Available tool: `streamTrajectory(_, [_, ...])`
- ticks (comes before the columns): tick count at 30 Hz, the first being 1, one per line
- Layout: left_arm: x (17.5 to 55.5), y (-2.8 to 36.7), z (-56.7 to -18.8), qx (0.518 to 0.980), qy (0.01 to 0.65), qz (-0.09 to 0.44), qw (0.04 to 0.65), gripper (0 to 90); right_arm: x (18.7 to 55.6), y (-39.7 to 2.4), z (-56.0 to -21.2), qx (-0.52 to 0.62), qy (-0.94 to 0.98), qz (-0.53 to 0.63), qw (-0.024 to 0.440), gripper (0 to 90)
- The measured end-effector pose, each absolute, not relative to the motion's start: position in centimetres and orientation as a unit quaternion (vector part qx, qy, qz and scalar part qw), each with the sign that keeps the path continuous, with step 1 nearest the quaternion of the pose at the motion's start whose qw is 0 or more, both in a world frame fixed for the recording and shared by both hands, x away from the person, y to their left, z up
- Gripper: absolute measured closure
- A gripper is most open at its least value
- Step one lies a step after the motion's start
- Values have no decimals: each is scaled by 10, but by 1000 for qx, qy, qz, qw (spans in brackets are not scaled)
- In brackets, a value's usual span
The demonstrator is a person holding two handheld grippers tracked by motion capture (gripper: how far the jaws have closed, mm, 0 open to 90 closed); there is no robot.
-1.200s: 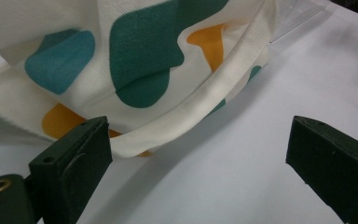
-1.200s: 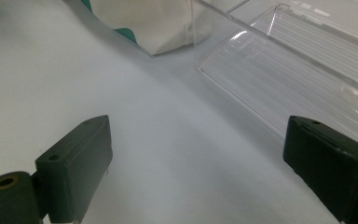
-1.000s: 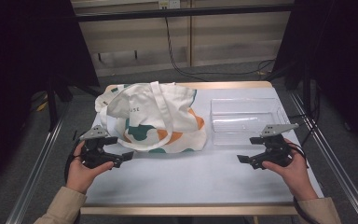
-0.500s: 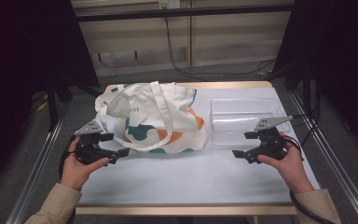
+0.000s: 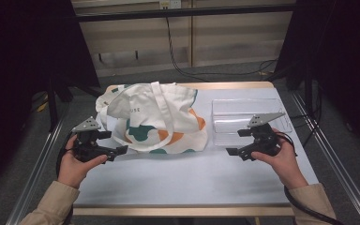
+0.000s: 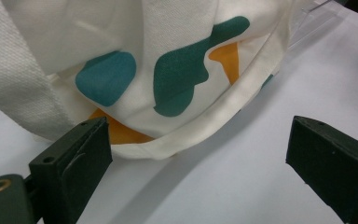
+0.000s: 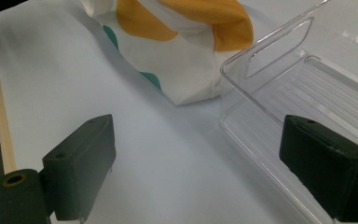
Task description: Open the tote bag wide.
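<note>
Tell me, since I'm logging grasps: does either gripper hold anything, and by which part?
Nothing is held. The left gripper gapes near the tote bag's hem; the right gripper is open too.

**A recording rig in a lab, not a home**

The surface [image 5: 178,178] is a pale sheet on a wood-edged bench, flanked by metal rails [image 5: 37,164] at lower left and right. Black curtains [image 5: 23,56] darken both upper corners. At top centre, cables [image 5: 176,51] hang down a bare panelled wall to a grey floor.
</note>
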State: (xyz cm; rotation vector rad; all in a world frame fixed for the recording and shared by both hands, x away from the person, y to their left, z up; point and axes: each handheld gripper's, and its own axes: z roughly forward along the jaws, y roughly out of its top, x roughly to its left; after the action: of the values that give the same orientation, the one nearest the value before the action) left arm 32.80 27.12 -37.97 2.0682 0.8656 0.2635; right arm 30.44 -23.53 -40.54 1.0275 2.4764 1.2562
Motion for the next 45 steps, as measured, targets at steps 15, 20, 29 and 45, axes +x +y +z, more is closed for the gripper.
streamTrajectory(15, [334,272,-371,830,350,111,420,64,313,-205,-399,321,840,429,84,165])
streamTrajectory(20, [335,271,-369,832,347,113,418,64,317,-191,-394,309,844,431,83,223])
streamTrajectory(29, [337,270,-370,833,344,112,418,64,323,-170,-384,288,850,433,90,345])
streamTrajectory(45, [338,267,-369,835,342,114,415,65,341,-148,-377,293,842,443,99,416])
